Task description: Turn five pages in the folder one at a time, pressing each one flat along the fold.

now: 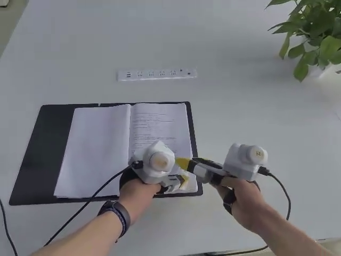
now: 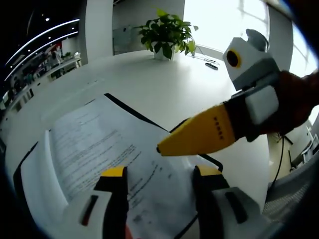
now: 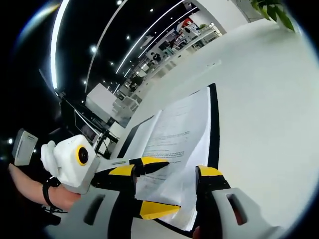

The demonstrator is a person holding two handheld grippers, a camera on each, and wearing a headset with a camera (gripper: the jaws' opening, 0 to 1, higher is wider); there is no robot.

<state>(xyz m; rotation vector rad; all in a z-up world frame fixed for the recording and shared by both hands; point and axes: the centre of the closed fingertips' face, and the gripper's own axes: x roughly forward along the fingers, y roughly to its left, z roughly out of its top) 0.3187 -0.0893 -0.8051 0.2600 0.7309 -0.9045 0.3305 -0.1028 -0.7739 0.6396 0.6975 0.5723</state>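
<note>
- Folder (image 1: 33, 160): a black folder is lying open on the white table (image 1: 250, 101), close to the person's edge, with white sheets spreading to both sides of the fold.
- Left-hand page (image 1: 96, 149): this sheet is showing a blank face.
- Right-hand page (image 1: 160, 125): this sheet is carrying lines of print and is lying flat against the cover.
- Left gripper (image 2: 159, 172): the left hand (image 1: 139, 189) is holding it over the lower part of the printed page. Its two yellow-tipped jaws are standing apart. Whether they are touching the paper cannot be told.
- Right gripper (image 3: 164, 172): the right hand (image 1: 245, 200) is holding it just beside the folder's lower right corner, pointing across toward the left gripper. In its own view the jaws are standing wide apart, gripping nothing. In the left gripper view its yellow tip is hovering near the folder's right edge.
- Power strip (image 1: 156, 74): a white strip is lying beyond the folder, well apart from it.
- Plant (image 1: 311, 32): a leafy green plant is standing at the table's far right.
</note>
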